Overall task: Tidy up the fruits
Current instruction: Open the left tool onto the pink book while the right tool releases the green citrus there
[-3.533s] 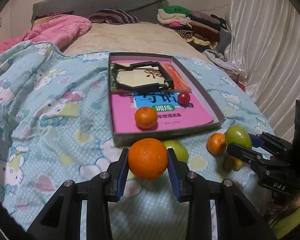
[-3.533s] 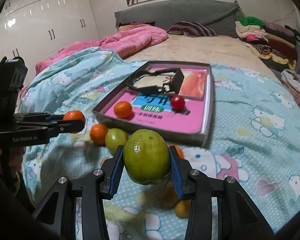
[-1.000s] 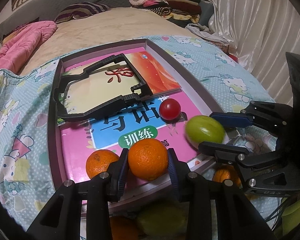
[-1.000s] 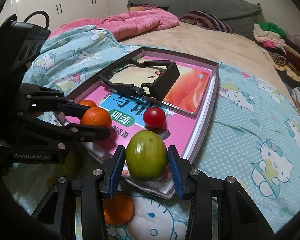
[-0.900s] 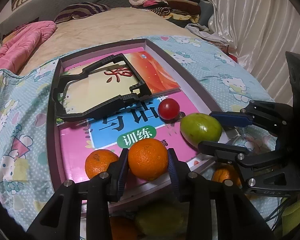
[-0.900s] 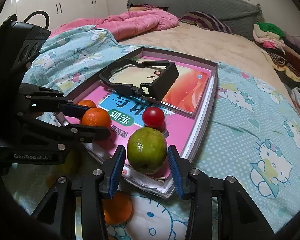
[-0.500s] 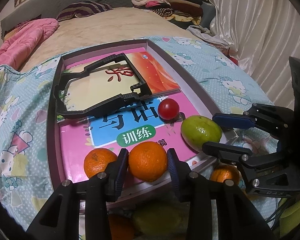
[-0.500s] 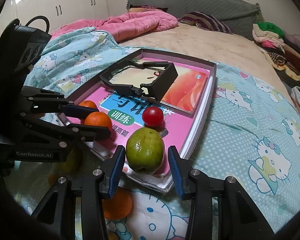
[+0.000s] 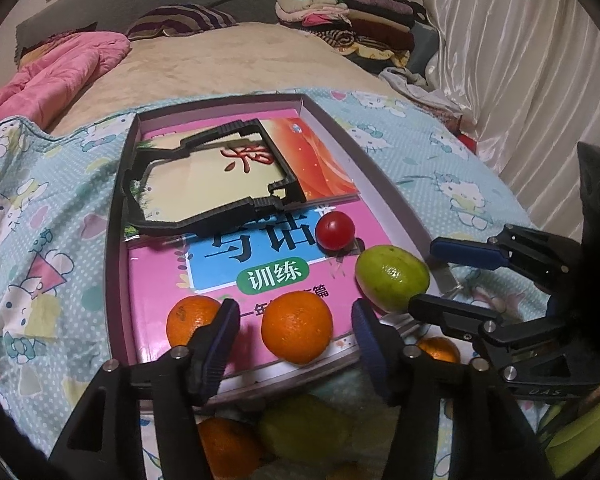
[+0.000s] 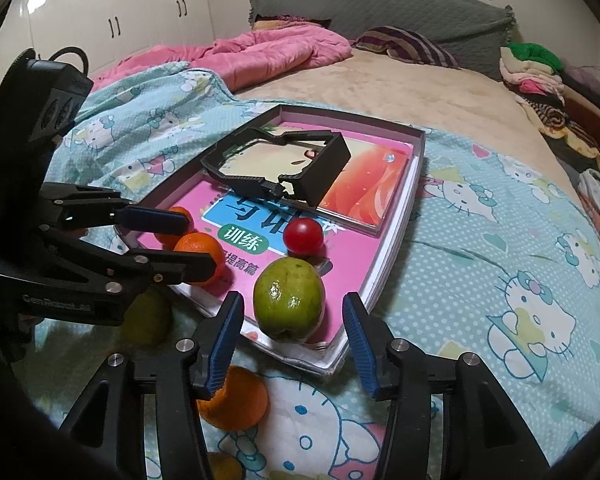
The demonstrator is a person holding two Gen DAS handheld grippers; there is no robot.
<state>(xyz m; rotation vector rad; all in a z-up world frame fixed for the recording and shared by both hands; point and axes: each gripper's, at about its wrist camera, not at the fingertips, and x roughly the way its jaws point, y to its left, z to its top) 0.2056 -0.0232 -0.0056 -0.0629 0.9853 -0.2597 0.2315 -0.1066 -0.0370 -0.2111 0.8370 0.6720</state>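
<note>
Our left tongs (image 9: pixel 296 320) are opening, and the orange (image 9: pixel 297 327) sits between the blue pads with a gap on each side, resting on the pink book (image 9: pixel 220 280) near the front edge of the shallow box (image 9: pixel 114 240). Our right tongs (image 10: pixel 292 328) are opening too; the green fruit (image 10: pixel 289 298) stands free between their pads on the same book, at the box's near corner. A second orange (image 9: pixel 190 320) lies just left of the first, partly behind the left pad. A small red fruit (image 9: pixel 335 231) rests further back on the book, close to the green one. A black plastic frame (image 9: pixel 208 184) lies across the back half of the box. More fruit waits outside on the patterned blanket (image 10: pixel 500 240): an orange (image 10: pixel 236 400) and a green one (image 10: pixel 148 320).
</note>
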